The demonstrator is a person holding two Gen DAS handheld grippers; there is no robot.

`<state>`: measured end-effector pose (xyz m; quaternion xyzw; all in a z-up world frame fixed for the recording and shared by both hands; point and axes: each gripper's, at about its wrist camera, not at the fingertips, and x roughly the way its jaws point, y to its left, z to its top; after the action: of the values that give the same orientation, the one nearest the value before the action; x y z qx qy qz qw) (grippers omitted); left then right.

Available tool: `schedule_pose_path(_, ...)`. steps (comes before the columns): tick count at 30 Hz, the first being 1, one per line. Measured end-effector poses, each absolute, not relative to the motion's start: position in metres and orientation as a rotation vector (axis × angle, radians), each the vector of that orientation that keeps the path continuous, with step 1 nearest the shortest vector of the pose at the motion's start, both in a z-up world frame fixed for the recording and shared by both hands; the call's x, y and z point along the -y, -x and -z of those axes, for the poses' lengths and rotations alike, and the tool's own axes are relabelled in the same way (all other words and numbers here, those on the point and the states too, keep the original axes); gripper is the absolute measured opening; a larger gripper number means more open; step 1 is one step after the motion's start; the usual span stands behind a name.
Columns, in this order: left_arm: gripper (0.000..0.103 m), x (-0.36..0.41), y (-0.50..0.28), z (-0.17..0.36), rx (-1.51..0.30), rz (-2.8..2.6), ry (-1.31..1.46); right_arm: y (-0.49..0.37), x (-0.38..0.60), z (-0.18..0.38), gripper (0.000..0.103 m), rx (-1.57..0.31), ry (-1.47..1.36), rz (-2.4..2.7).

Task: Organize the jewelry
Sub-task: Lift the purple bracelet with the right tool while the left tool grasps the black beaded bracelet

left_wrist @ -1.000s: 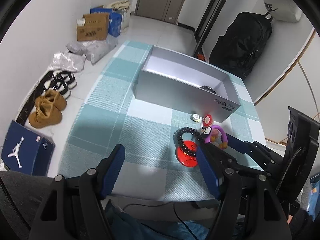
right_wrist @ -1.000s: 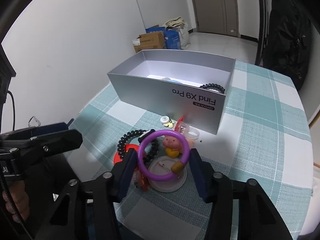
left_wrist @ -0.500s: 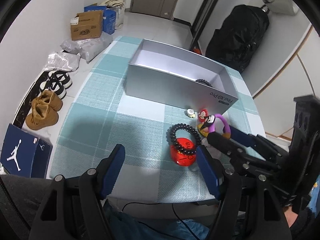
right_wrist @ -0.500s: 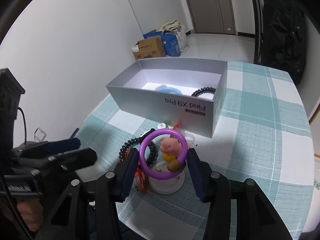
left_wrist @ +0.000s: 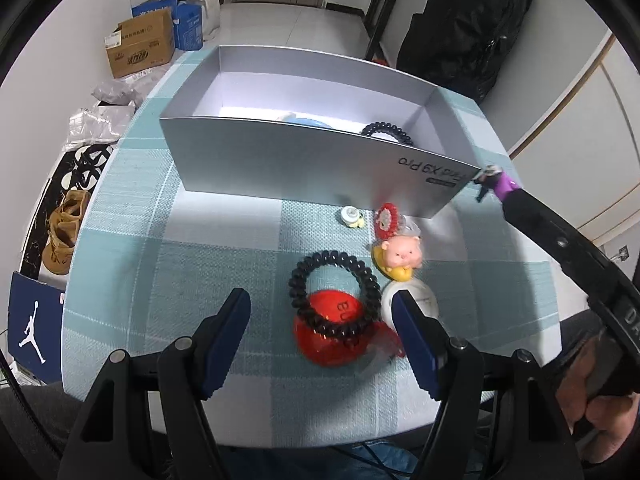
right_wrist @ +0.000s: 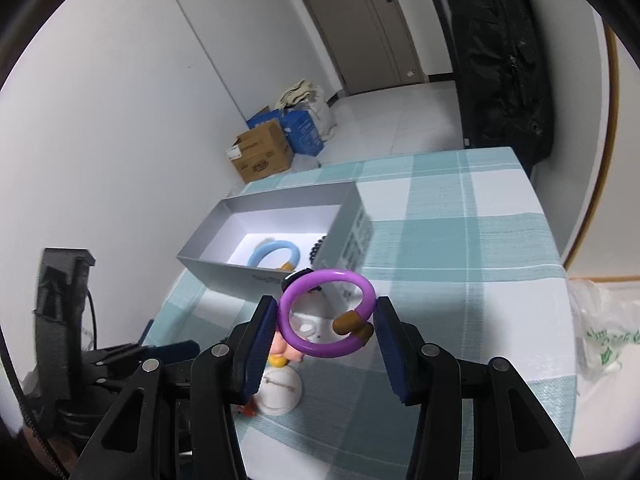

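Note:
My right gripper [right_wrist: 326, 326] is shut on a purple bracelet [right_wrist: 296, 336] with a brown clasp, held in the air near the right end of the silver box [right_wrist: 212, 264]. The box [left_wrist: 304, 156] holds a light blue bracelet [right_wrist: 272, 254] and a black bead bracelet [left_wrist: 386, 132]. In the left wrist view the right gripper's tip with the purple bracelet [left_wrist: 502, 184] is just right of the box's corner. My left gripper [left_wrist: 320, 340] is open and empty, above a black coil band [left_wrist: 334, 296] that lies on a red disc [left_wrist: 332, 338].
On the checked tablecloth [left_wrist: 160, 280] lie a pink pig figure [left_wrist: 400, 258], a white round lid [left_wrist: 408, 304], a red frilly ring [left_wrist: 386, 218] and a small white charm [left_wrist: 350, 215]. Shoes and cardboard boxes [left_wrist: 138, 46] are on the floor at left. A black bag [left_wrist: 472, 28] stands behind.
My right gripper has lifted the purple bracelet off the pile and carried it up toward the box's right end. The left gripper has moved closer to the items, still open.

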<state>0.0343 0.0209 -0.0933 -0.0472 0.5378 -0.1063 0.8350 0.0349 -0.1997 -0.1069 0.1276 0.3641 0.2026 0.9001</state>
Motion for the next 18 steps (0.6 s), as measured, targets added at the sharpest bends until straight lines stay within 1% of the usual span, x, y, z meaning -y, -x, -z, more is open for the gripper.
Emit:
schedule_pose_path(5,0.068,-0.025,-0.037,0.098,-1.157,0.205,0.089,-0.034,0.202,0.104,0.048,-0.751,-0.282,-0.435)
schedule_pose_path(6,0.066,-0.026,-0.037,0.097,-1.153,0.208,0.105,-0.036,0.201,0.105,0.048,-0.749,-0.284,-0.438)
schedule_pose_path(7,0.063,-0.025,-0.038,0.096,-1.152,0.214,0.122,-0.036,0.201,0.104,0.048,-0.747,-0.286,-0.438)
schedule_pose_path(9,0.043,-0.029,-0.038,0.097,-1.159,0.226,0.145,-0.037,0.202,0.104,0.048,-0.747,-0.295,-0.442)
schedule_pose_path(10,0.041,-0.029,-0.039,0.097,-1.158,0.222,0.144,-0.037,0.203,0.104,0.048,-0.748,-0.300,-0.444)
schedule_pose_path(11,0.034,-0.030,-0.039,0.097,-1.154,0.216,0.138,-0.038,0.204,0.104,0.048,-0.749,-0.305,-0.446)
schedule_pose_path(12,0.025,-0.032,-0.040,0.097,-1.153,0.205,0.132,-0.038,0.204,0.104,0.048,-0.750,-0.308,-0.448)
schedule_pose_path(15,0.012,-0.034,-0.043,0.098,-1.155,0.192,0.145,-0.038,0.204,0.103,0.048,-0.751,-0.317,-0.460)
schedule_pose_path(18,0.007,-0.032,-0.045,0.099,-1.159,0.201,0.146,-0.037,0.202,0.102,0.048,-0.747,-0.309,-0.468)
